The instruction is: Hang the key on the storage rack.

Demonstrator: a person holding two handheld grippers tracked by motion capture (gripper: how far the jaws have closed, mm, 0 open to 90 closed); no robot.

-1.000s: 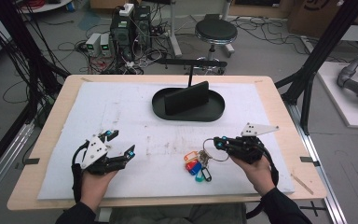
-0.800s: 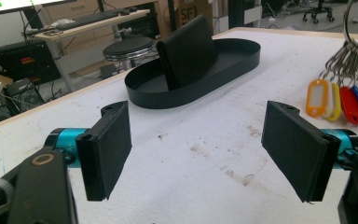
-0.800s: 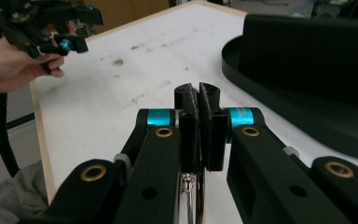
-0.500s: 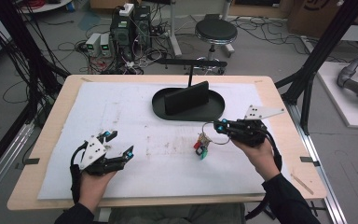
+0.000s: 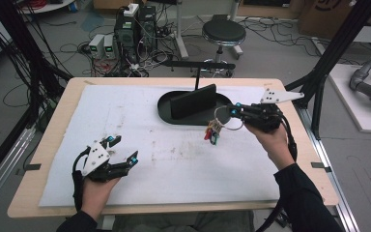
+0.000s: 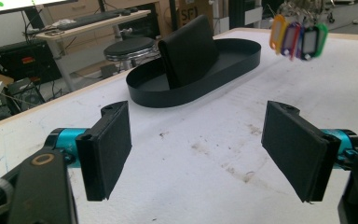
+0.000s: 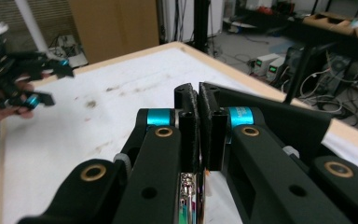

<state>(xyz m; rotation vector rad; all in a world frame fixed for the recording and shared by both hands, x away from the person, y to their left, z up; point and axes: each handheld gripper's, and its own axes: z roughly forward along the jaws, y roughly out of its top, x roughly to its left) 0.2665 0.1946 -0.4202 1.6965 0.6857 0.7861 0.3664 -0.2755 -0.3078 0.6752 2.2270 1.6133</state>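
A bunch of keys with coloured tags (image 5: 213, 131) hangs in the air from its metal ring, just in front of the black oval tray (image 5: 161, 108). My right gripper (image 5: 233, 110) is shut on that ring, above the tray's right end. In the right gripper view the jaws are pressed together (image 7: 198, 116), with a bit of metal (image 7: 186, 191) showing below them. An upright black block (image 5: 193, 100) stands in the tray. My left gripper (image 5: 123, 149) rests open near the front left of the table, nothing between its pads (image 6: 109, 149). In the left gripper view the tags (image 6: 298, 37) dangle at the upper right, beyond the tray (image 6: 186, 95).
A white mat (image 5: 140, 121) covers the wooden table (image 5: 58, 125). A black T-shaped stand (image 5: 198, 65) rises behind the tray. A stool (image 5: 223, 33), electronics and cables sit on the floor beyond the far edge. Black frame posts flank the table.
My right gripper has lifted the keys off the mat and carried them away from the person toward the tray. The left gripper has stayed put and open.
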